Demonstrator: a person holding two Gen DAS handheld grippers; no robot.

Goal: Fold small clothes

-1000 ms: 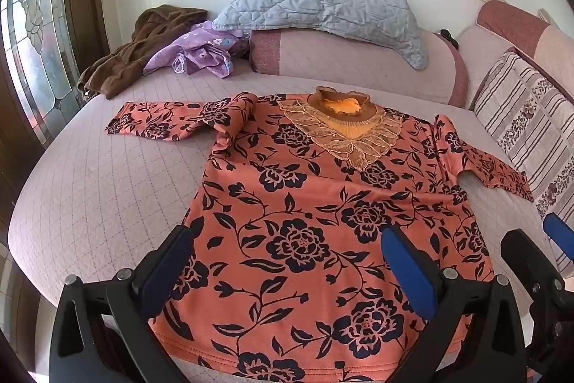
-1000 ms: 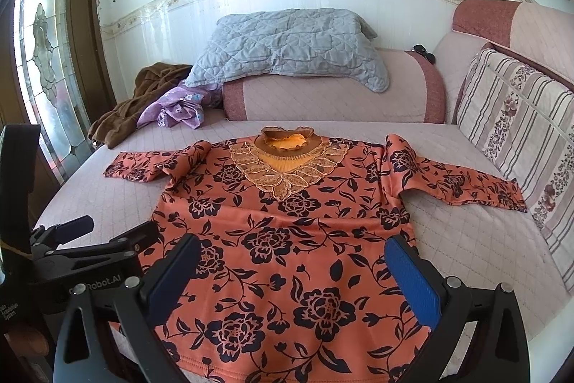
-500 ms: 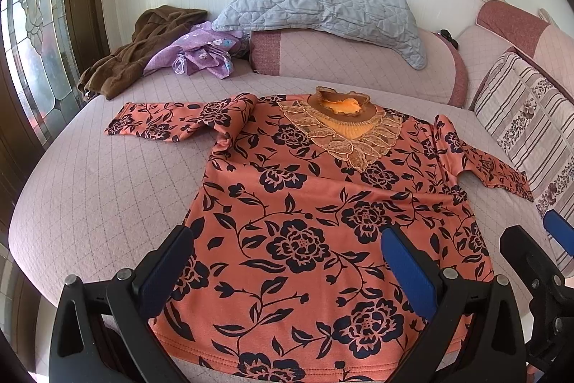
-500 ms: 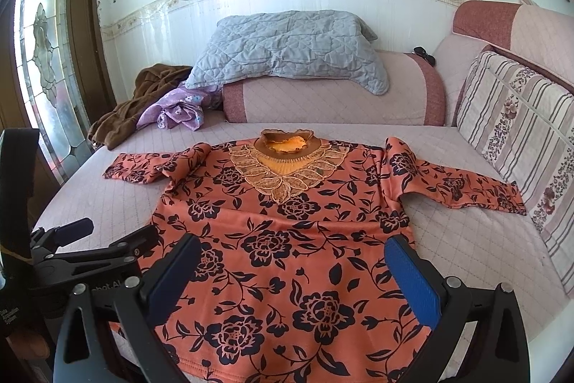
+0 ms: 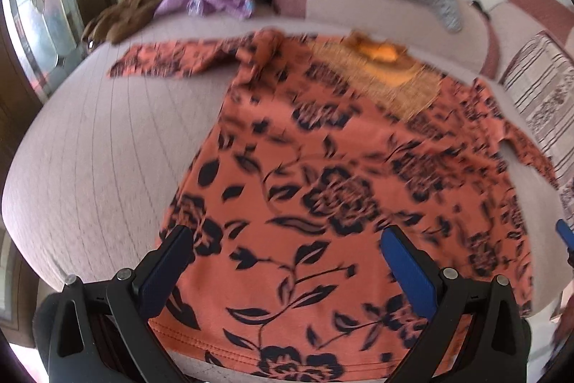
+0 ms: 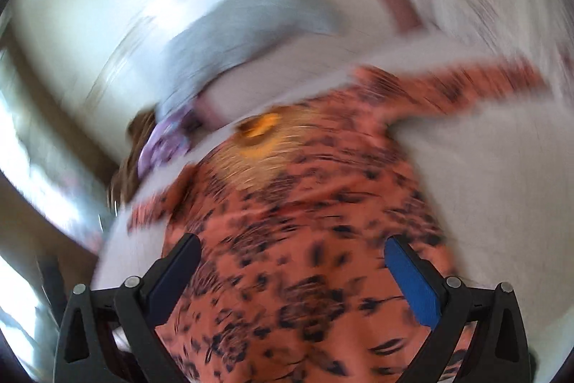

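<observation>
The step in hand is judged to be the approach before the first fold: the orange floral top (image 5: 323, 167) is spread flat on the bed (image 5: 100, 149), unfolded, both sleeves extended sideways. The left gripper (image 5: 287, 261) is held low over the hem, tilted slightly, jaws set wide and empty; the hem lies directly ahead and beneath its fingers. The right gripper (image 6: 292, 270) is likewise wide and empty, rolled markedly; its view is heavily blurred. The top's right sleeve (image 6: 466, 85) lies ahead and to its right. A sleeve or side edge should next be pinched, with both layers captured.
</observation>
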